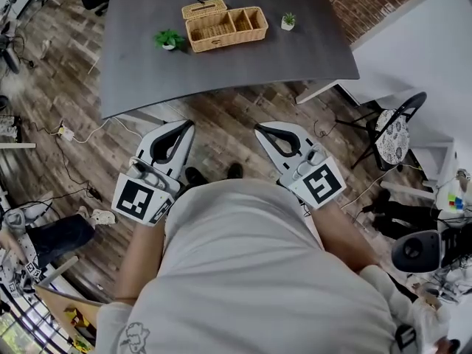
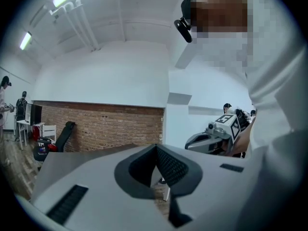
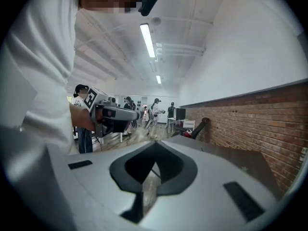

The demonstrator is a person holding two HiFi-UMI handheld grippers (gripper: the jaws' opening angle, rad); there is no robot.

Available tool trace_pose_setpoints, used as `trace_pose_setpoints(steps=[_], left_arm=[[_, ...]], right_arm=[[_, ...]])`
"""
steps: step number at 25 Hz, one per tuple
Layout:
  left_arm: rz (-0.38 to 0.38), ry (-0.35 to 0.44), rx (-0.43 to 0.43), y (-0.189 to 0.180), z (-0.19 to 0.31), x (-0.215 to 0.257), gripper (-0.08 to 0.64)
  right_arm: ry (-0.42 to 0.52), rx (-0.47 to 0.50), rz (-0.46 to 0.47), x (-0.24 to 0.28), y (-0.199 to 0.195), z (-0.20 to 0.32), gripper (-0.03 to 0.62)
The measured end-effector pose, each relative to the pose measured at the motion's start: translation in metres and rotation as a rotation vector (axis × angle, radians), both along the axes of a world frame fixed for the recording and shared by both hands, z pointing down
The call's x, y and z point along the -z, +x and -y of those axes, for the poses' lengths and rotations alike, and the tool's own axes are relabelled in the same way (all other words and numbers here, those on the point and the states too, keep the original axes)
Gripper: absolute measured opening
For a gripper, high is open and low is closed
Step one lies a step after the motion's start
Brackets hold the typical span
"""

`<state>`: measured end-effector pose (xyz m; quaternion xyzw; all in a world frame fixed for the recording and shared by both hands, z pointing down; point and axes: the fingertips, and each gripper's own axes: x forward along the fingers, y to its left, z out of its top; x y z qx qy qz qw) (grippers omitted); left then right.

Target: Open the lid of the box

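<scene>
My left tongs (image 1: 184,127) and right tongs (image 1: 262,130) are both closed on nothing, low by my waist. The wicker box (image 1: 225,26) sits on the table (image 1: 147,72) at twelve o'clock, well apart from them, between two small plants (image 1: 169,40).

The tan wicker box (image 1: 225,28) is sitting upright on the grey counter (image 1: 147,72) at twelve o'clock in the head view, its compartments showing open. Its slotted lid (image 1: 204,8) is lying at its eleven o'clock corner.
</scene>
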<state>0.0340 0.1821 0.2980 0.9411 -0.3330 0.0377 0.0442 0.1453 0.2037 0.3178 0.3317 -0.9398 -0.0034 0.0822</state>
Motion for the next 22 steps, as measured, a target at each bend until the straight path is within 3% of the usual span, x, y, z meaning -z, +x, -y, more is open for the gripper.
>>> trace_pose_setpoints(steps=[9, 22], left_arm=[[-0.014, -0.005, 0.016, -0.016, -0.012, -0.001, 0.011], [-0.025, -0.026, 0.012, -0.006, -0.017, -0.002, 0.011]], right_arm=[[0.007, 0.015, 0.017, 0.011, -0.018, -0.007, 0.005], [0.007, 0.011, 0.018, 0.013, -0.01, -0.006, 0.005]])
